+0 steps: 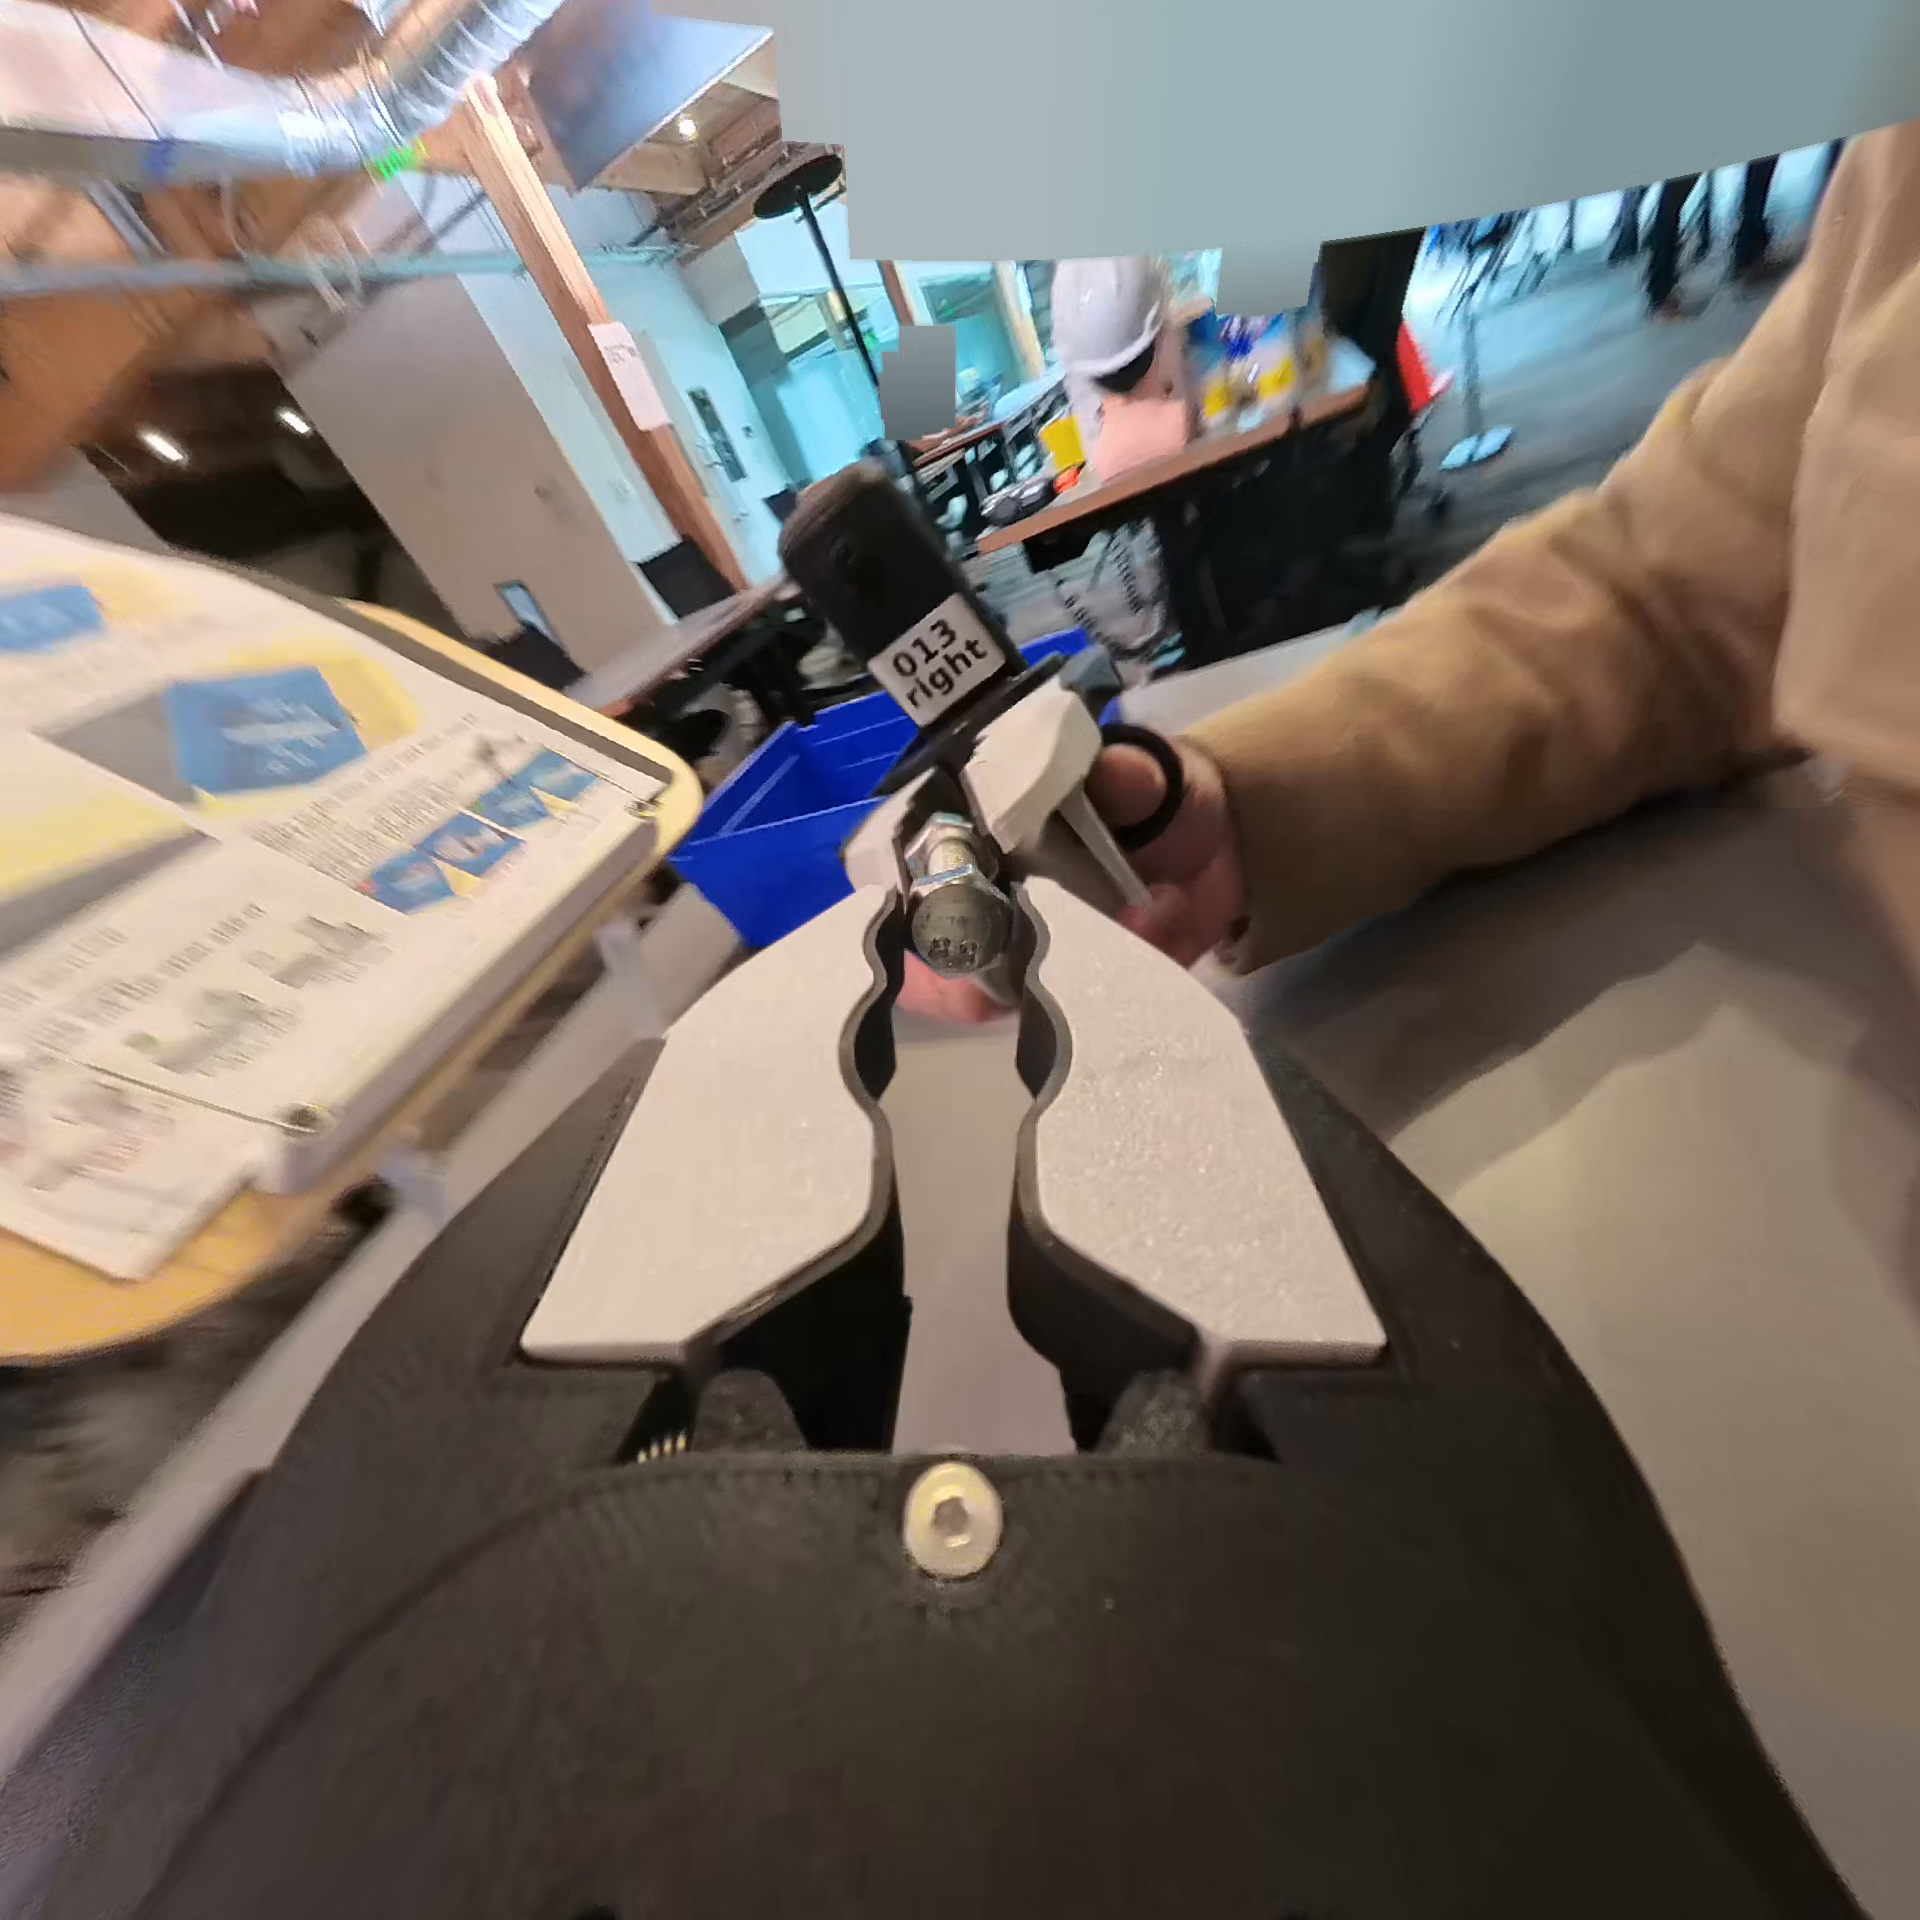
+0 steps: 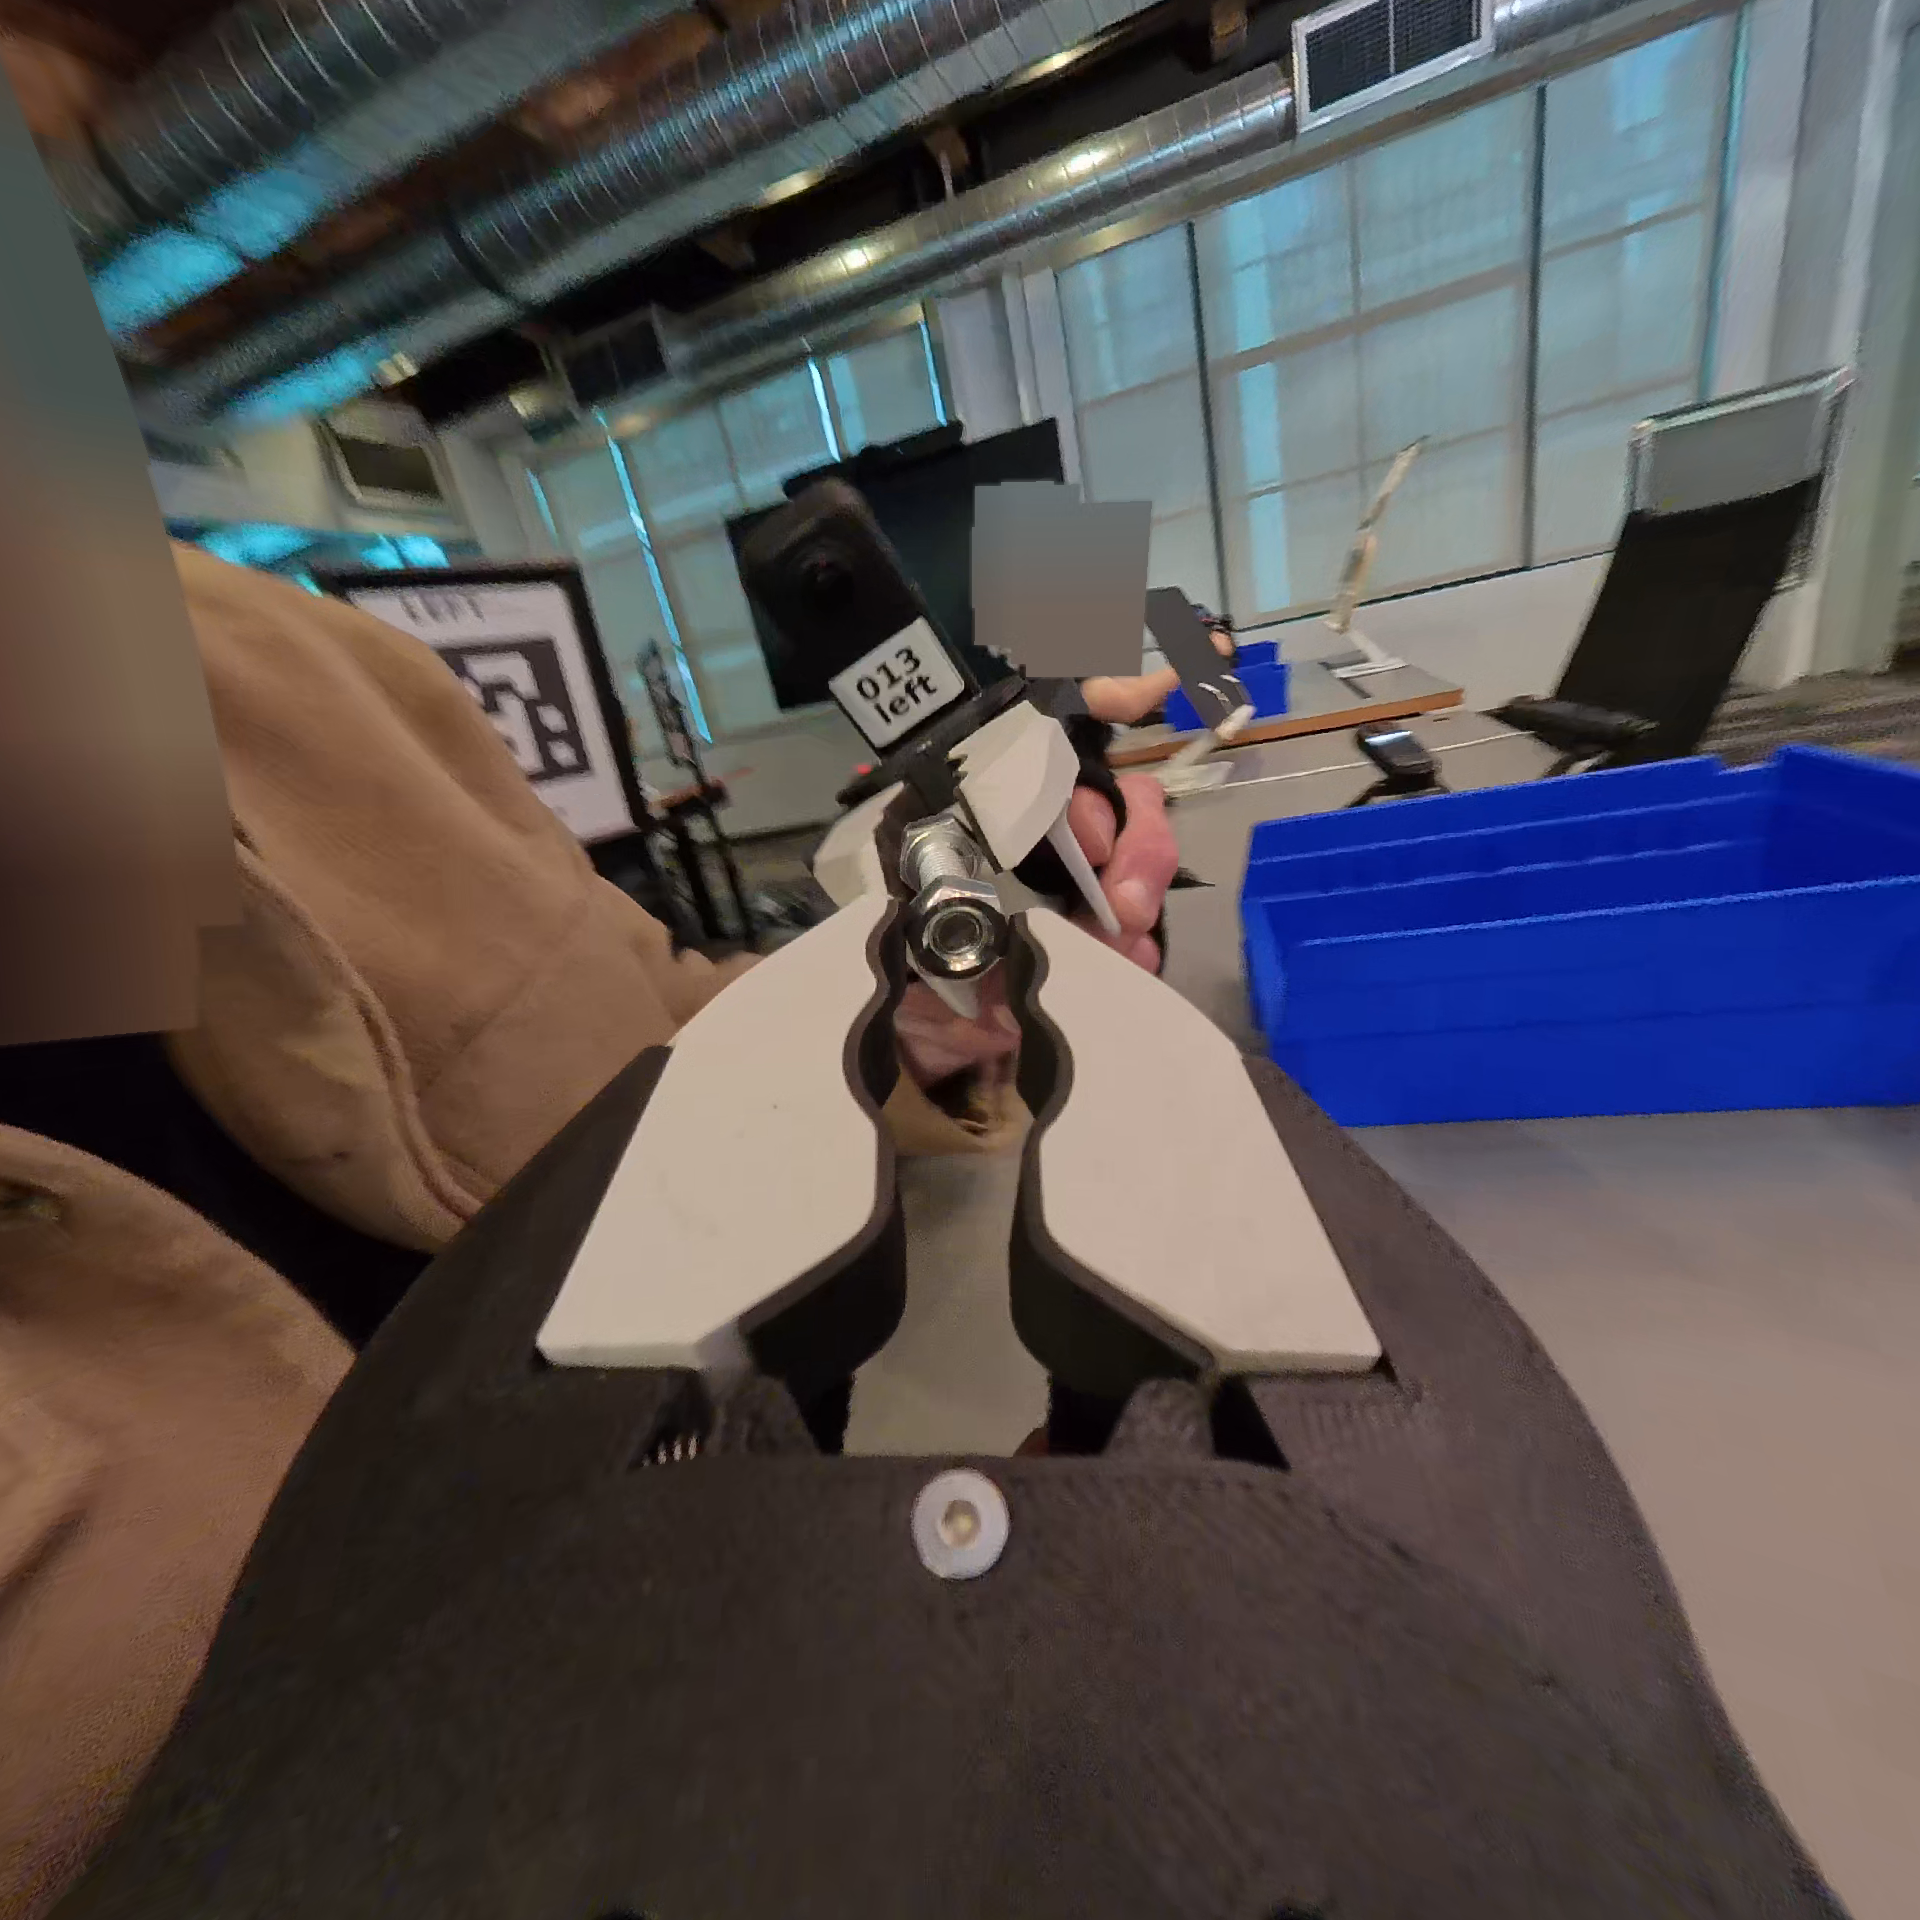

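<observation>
Left gripper (image 1: 957, 928) is clamped on the hex head of a silver bolt (image 1: 958, 920), both fingertips pressed against the head's flats. Right gripper (image 2: 954, 940) pinches a silver nut (image 2: 956, 935) sitting on the threaded end of that same bolt. The 2 grippers face each other tip to tip, the bolt running between them, held up in the air above a grey table (image 1: 1558, 1091).

In the left wrist view the right gripper's white fingers and black camera mount show beyond the bolt, with a hand (image 1: 1174, 831) in a tan sleeve (image 1: 1558, 675) behind it. In the right wrist view a second nut (image 2: 940, 847) sits further along the thread, nearer the left gripper.

A blue bin (image 2: 1590, 956) with dividers rests on the table, off to the right gripper's right. A printed sheet on a board (image 1: 260, 883) lies to the left gripper's left, blurred.
</observation>
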Tool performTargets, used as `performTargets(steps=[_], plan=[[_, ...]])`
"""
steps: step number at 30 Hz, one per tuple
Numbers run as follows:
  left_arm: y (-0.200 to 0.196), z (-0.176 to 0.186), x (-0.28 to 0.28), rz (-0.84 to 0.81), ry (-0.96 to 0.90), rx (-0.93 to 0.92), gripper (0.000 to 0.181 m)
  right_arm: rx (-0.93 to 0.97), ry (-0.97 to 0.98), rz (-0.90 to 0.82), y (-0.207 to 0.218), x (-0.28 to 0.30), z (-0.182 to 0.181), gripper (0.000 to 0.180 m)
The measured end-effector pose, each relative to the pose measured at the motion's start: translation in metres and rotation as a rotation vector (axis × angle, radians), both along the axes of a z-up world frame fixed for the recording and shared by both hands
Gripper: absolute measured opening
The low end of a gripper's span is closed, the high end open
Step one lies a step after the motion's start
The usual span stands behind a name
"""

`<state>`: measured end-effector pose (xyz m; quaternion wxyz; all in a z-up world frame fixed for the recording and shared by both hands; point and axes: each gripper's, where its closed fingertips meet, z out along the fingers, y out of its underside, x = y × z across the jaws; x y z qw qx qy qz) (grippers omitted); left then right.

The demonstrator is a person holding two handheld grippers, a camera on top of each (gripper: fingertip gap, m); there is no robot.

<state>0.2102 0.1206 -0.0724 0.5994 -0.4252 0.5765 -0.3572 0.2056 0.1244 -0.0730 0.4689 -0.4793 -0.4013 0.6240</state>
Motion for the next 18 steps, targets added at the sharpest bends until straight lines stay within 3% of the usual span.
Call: performTargets(steps=[11, 15, 18], plan=[[-0.004, -0.002, 0.001, -0.370, -0.132, -0.722, 0.018, 0.805, -0.328, -0.373, -0.004, 0.008, 0.002, 0.019], [-0.006, -0.001, 0.000, -0.479, -0.167, -0.850, 0.018, 1.057, -0.451, -0.450, -0.007, 0.009, 0.002, 0.019], [-0.008, 0.001, -0.001, -0.517, -0.196, -0.873, 0.017, 1.064, -0.447, -0.450, -0.010, 0.009, 0.005, 0.019]])
